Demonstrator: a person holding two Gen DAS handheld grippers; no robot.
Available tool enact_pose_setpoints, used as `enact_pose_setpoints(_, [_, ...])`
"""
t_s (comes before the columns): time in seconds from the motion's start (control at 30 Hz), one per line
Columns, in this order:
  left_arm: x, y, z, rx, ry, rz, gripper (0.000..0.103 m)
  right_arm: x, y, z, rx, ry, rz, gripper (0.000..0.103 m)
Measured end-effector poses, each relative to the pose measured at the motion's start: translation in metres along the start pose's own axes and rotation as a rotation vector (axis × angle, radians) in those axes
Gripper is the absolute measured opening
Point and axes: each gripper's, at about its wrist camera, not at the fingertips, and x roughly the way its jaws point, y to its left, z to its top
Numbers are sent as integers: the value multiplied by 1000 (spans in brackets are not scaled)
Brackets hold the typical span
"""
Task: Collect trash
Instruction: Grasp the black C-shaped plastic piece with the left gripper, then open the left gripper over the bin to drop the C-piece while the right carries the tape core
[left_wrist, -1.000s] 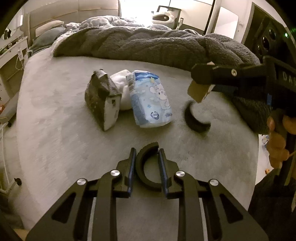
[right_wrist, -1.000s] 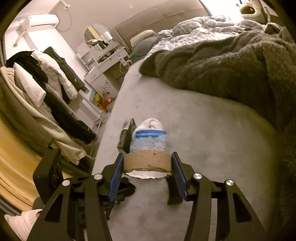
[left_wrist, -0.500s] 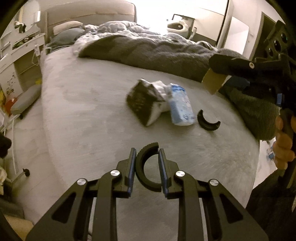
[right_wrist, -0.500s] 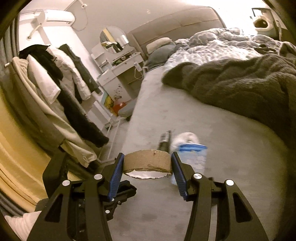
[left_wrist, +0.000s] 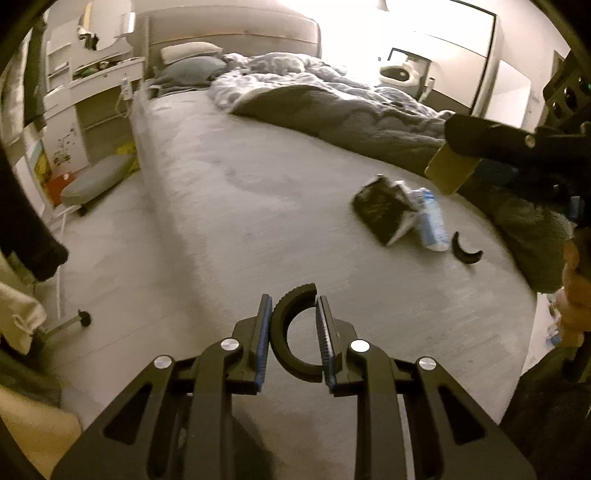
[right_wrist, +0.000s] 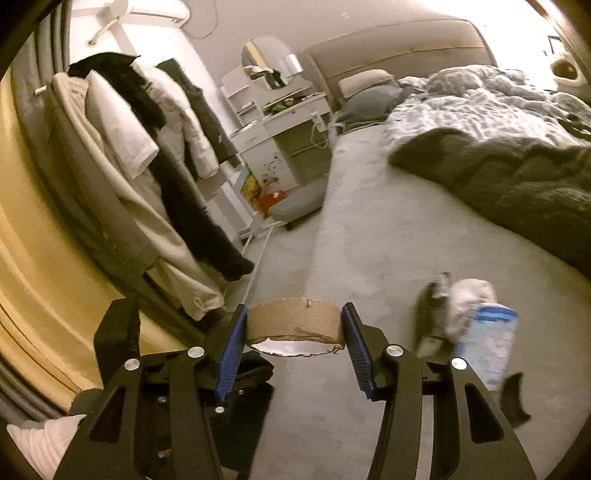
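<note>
My left gripper (left_wrist: 293, 328) is shut on a black half-ring piece (left_wrist: 291, 341) and holds it above the grey bed (left_wrist: 258, 206). My right gripper (right_wrist: 293, 341) is shut on a cardboard tape roll (right_wrist: 293, 319); it also shows at the right of the left wrist view, with the roll (left_wrist: 450, 173). On the bed lie a dark packet (left_wrist: 382, 208), a white wad (right_wrist: 471, 295), a blue-and-white wrapper (left_wrist: 430, 223) and a second black half-ring (left_wrist: 465, 251).
A dark grey blanket (left_wrist: 351, 118) lies bunched across the far side of the bed. Clothes (right_wrist: 177, 158) hang on a rack at the left. A white dresser (right_wrist: 280, 144) and a grey stool (left_wrist: 98, 181) stand beside the bed.
Both grippers have drawn back from the trash pile and swung left, each still holding its item. The pile now looks smaller and sits further right.
</note>
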Motion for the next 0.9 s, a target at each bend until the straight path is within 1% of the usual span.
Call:
enact_pose_setpoints(0.3, [-4, 56, -30, -89, 52, 75, 26, 34, 46, -1, -51, 49, 45, 52])
enact_pose_setpoints(0.43, [-1, 84, -50, -141, 97, 108, 26, 51, 68, -3, -68, 73, 64, 52])
enact_pose_setpoints(0.57, [6, 110, -71, -181, 155, 142, 26, 69, 87, -8, -87, 101, 79, 52])
enact_pose_setpoints(0.67, [13, 131, -90, -230, 206, 158, 26, 81, 99, -12, -98, 122, 89, 52])
enact_pose_setpoints(0.9, [26, 166, -134, -317, 327, 158, 26, 106, 126, -23, -120, 164, 102, 52])
